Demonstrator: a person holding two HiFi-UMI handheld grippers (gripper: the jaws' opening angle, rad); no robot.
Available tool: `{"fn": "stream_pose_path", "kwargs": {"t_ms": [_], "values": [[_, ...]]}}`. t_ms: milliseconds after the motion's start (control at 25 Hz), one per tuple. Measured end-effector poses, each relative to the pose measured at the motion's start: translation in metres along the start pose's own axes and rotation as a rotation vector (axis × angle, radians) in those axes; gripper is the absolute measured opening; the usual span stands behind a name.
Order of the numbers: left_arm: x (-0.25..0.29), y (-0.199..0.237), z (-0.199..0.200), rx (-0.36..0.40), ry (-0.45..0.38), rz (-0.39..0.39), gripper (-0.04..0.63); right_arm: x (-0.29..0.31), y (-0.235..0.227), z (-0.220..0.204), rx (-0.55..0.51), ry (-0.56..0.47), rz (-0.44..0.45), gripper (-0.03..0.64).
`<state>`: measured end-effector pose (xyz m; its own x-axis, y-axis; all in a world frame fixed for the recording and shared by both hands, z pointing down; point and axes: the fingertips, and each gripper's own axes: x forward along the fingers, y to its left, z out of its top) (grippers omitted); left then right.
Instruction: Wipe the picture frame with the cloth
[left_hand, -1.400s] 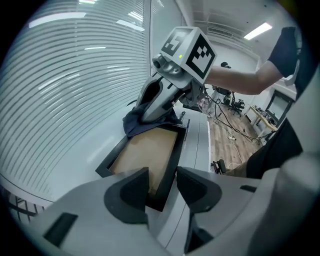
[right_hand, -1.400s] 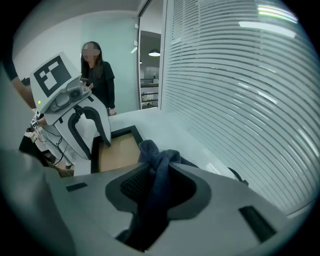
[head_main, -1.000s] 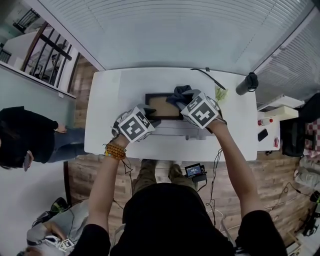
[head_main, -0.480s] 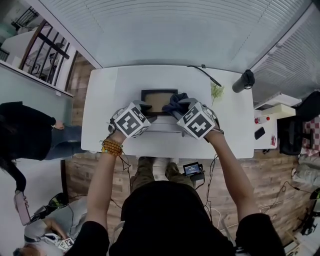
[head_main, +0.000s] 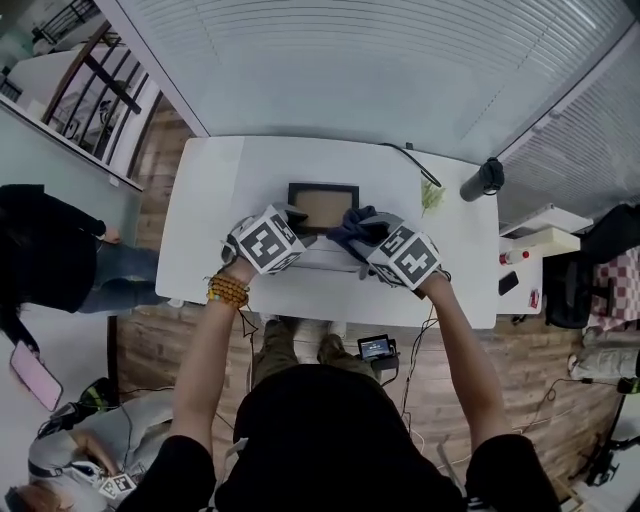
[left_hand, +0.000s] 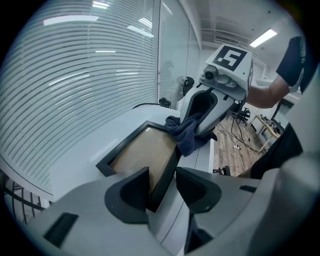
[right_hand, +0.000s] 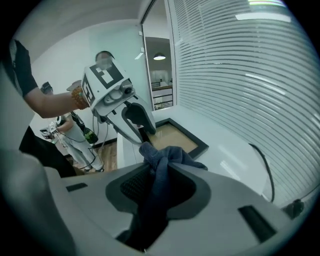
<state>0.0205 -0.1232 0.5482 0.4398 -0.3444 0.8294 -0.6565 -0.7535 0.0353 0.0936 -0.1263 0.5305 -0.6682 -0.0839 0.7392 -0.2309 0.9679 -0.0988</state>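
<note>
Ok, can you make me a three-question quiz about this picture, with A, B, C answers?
1. Where is the picture frame?
A) on the white table
B) on the floor
C) on a chair

2. What colour is the cloth?
A) yellow
B) dark blue
C) white

3. What is the right gripper doing?
A) open, holding nothing
B) shut on the cloth
C) shut on a bottle

Answers:
1 A, the head view shows the frame on the table top.
2 B, the cloth looks dark blue in both gripper views.
3 B, the right gripper view shows the cloth pinched between its jaws.
</note>
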Motion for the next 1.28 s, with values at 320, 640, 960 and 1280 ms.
{"fn": "stream_pose_path", "kwargs": {"t_ms": [320,640,960,1280], "values": [[-0.003,-0.003,0.002,-0.018,-0.061,-0.009,0.153,-0.054,-0.038,0.051,0.145,-0.299,0.121,0.081],[-0.004,-0.004,0.006,0.011,-0.094,-0.016,0.147,0.011,-0.082,0.056,-0.143,-0.122,-0.072,0.086],[-0.007,-0.006,0.006,0.053,-0.088,-0.055,0.140,0.045,-0.074,0.054,-0.290,0.089,-0.045,0.087],[-0.008,-0.009,0.003,0.075,-0.117,-0.083,0.135,0.073,-0.057,0.071,-0.351,0.205,0.022,0.087]]}}
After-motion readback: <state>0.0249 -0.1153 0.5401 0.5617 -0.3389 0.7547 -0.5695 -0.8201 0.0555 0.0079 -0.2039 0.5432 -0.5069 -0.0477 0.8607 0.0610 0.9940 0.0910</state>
